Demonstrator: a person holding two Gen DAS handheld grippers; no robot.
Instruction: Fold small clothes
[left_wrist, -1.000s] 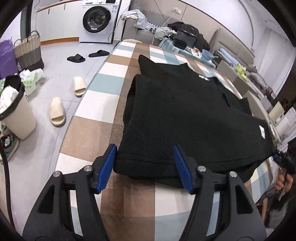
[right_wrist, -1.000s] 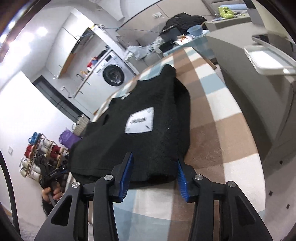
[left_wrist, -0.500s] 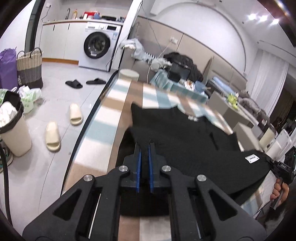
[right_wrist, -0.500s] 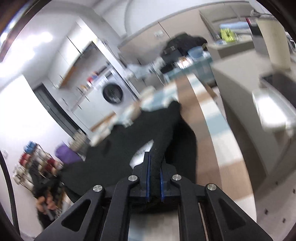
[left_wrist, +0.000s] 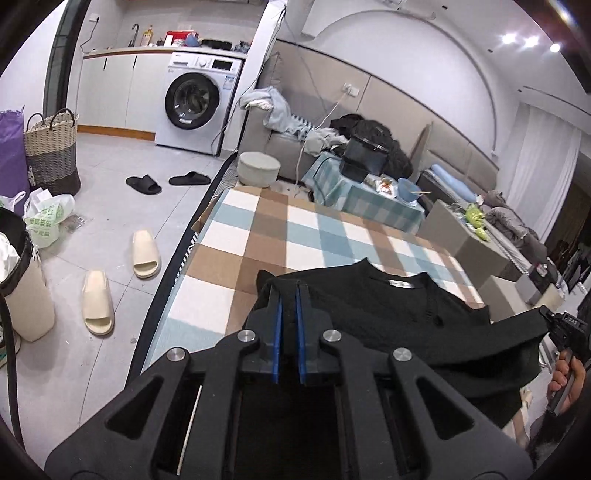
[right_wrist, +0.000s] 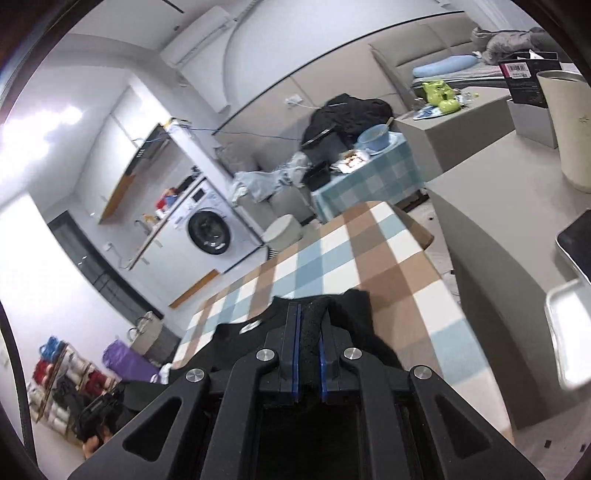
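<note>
On the left, the left gripper (left_wrist: 288, 295) has its blue-lined jaws pressed nearly together on an edge of the black sweater (left_wrist: 388, 314), with black fabric pinched in the narrow slot between them. The garment spreads away from that gripper to the right, its far part lying on the checked tablecloth (left_wrist: 288, 229) and its near part raised off it, stretched across to the other tool. A small white neck label (left_wrist: 400, 283) shows near the collar; its writing is too small to read. At the right edge of the left wrist view the right gripper (left_wrist: 557, 325) grips the sweater's opposite corner, and the person's right hand (left_wrist: 565, 376) is curled around its handle below. From the right wrist camera, the right gripper (right_wrist: 308, 314) is likewise clamped on a thick fold of the sweater (right_wrist: 354, 317), knit bulging between the blue pads (right_wrist: 320, 365). The cloth hangs back toward the lower left, where the left hand (right_wrist: 98, 432) holds the other tool low beside the table. The washing machine (left_wrist: 195, 103) behind carries markings that cannot be read.
</note>
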